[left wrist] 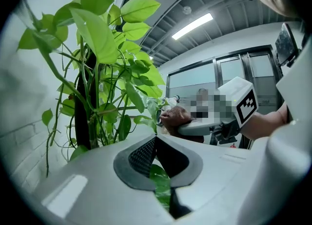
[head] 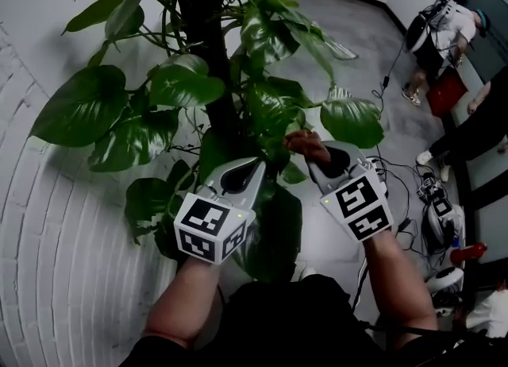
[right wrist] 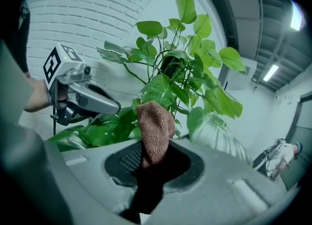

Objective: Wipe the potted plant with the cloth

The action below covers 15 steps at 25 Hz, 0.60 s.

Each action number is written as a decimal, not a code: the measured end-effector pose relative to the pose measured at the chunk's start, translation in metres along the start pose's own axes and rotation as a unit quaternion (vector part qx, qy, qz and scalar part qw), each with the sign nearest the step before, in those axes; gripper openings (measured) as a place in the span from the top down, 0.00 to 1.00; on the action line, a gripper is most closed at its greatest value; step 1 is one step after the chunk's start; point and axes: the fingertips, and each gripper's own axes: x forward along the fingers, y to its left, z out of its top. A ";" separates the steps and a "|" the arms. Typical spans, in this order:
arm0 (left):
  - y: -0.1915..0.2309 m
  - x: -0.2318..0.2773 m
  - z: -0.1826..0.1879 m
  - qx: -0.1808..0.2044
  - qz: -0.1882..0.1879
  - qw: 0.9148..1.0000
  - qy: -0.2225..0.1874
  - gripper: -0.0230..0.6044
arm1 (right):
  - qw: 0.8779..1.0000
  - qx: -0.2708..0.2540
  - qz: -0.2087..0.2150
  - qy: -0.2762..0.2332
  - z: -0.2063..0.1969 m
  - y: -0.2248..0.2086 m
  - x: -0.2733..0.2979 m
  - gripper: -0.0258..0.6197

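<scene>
- White-painted brick wall (head: 55,262), filling the left side.
- Smooth grey floor (head: 373,40), stretching away to the far corner.
- Person in a white top (head: 444,28), at far right, near a red boxy item (head: 447,91).
- Black cables (head: 405,171), tangled on the floor beside white devices (head: 438,226).
- Long bright ceiling strip light (left wrist: 191,26), above glass-panelled doors (left wrist: 234,73).
</scene>
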 end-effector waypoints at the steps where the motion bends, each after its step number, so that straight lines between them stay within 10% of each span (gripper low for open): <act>1: -0.002 -0.003 -0.001 -0.002 0.000 1.000 -0.001 0.94 | 1.000 0.006 0.003 0.001 -0.004 0.001 -0.001 0.86; 15: -0.083 -0.010 -0.019 -0.023 0.021 1.000 -0.004 0.94 | 0.979 0.133 0.124 -0.095 -0.061 0.026 -0.091 0.86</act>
